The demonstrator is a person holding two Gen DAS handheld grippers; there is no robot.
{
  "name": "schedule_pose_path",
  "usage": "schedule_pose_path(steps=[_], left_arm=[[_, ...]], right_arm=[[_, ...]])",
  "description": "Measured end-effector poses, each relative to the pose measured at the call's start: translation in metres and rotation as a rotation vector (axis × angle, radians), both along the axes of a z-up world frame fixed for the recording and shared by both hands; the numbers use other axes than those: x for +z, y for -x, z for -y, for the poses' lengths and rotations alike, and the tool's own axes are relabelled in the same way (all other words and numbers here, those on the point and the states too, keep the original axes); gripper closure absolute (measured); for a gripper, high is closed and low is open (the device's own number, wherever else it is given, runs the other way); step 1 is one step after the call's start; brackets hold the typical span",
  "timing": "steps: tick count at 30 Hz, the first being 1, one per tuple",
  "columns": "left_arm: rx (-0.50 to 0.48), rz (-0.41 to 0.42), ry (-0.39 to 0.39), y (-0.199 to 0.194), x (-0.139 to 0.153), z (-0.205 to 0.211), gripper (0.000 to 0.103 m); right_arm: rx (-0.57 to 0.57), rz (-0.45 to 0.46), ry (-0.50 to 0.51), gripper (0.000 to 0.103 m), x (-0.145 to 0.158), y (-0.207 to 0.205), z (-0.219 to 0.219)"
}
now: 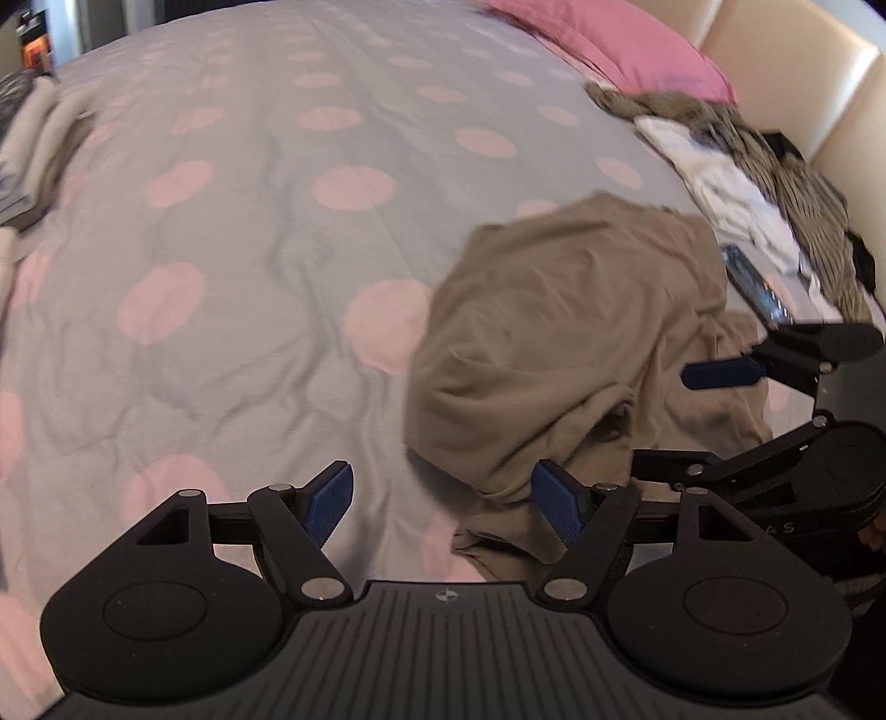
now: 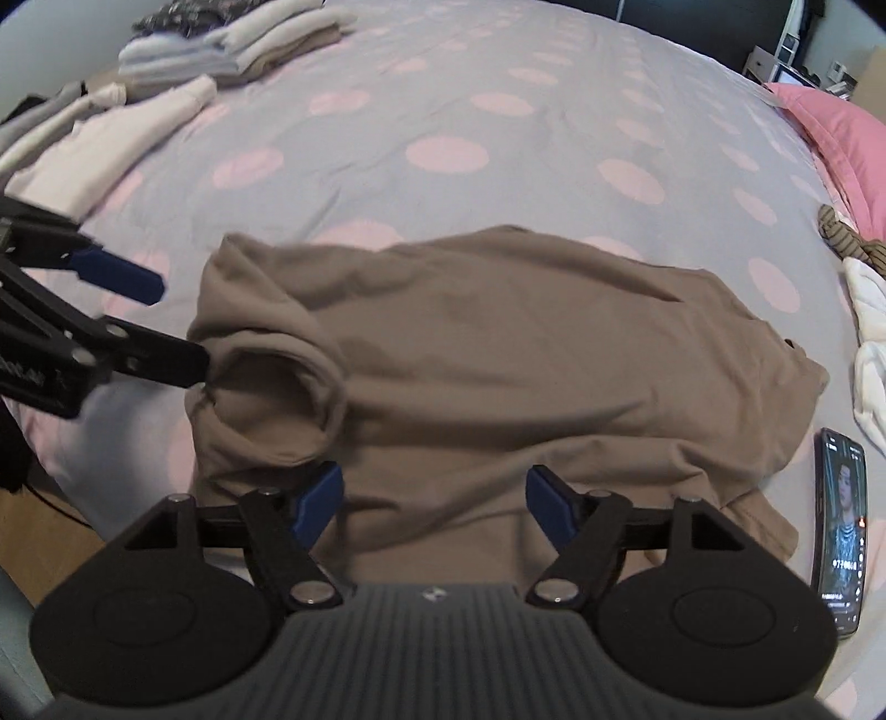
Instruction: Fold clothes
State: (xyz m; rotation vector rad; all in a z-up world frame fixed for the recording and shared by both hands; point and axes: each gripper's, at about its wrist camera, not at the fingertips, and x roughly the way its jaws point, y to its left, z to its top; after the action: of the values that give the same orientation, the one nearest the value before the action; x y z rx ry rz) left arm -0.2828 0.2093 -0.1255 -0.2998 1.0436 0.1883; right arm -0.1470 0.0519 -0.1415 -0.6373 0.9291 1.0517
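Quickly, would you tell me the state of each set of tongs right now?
Left tongs: open, holding nothing.
Right tongs: open, over the brown shirt.

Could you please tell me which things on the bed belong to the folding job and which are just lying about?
Job: crumpled taupe cotton shirt; stack of folded pale garments; unfolded white and brown-striped clothes.
Lying about: black smartphone with lit screen; pink pillow.

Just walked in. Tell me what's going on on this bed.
A person is folding laundry with two handheld grippers. A brown cotton garment lies partly bunched on the grey quilt with pink dots. The left gripper and right gripper are both open, holding nothing. Folded pale clothes are stacked at the far edge; a black phone lies beside the garment.
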Motion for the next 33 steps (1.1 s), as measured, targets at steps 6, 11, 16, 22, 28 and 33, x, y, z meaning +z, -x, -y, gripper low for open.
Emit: schedule_pose_path(steps=[6, 11, 16, 22, 28, 33], left_arm=[[0.023, -0.027, -0.007, -0.015, -0.018, -0.002, 0.034], [0.035, -0.015, 0.039, -0.022, -0.021, -0.010, 0.064], [0.018, 0.025, 0.004, -0.026, -0.005, -0.007, 0.084], [0.071, 0.102, -0.050, -0.022, 0.025, -0.018, 0.097], [0.128, 0.225, -0.104, -0.008, 0.064, -0.027, 0.099], [0.167, 0.381, -0.196, 0.009, 0.111, -0.027, 0.100]], right_arm=[[0.012, -0.019, 0.030, 0.026, -0.010, -0.001, -0.002], [0.012, 0.037, 0.079, 0.025, -0.022, -0.004, -0.002], [-0.051, -0.032, 0.049, 0.079, -0.022, -0.018, 0.005], [-0.056, 0.077, -0.018, 0.099, -0.002, -0.013, 0.008], [-0.092, 0.227, -0.181, 0.100, 0.042, -0.007, 0.020], [-0.114, 0.284, -0.350, 0.100, 0.085, -0.005, 0.031]])
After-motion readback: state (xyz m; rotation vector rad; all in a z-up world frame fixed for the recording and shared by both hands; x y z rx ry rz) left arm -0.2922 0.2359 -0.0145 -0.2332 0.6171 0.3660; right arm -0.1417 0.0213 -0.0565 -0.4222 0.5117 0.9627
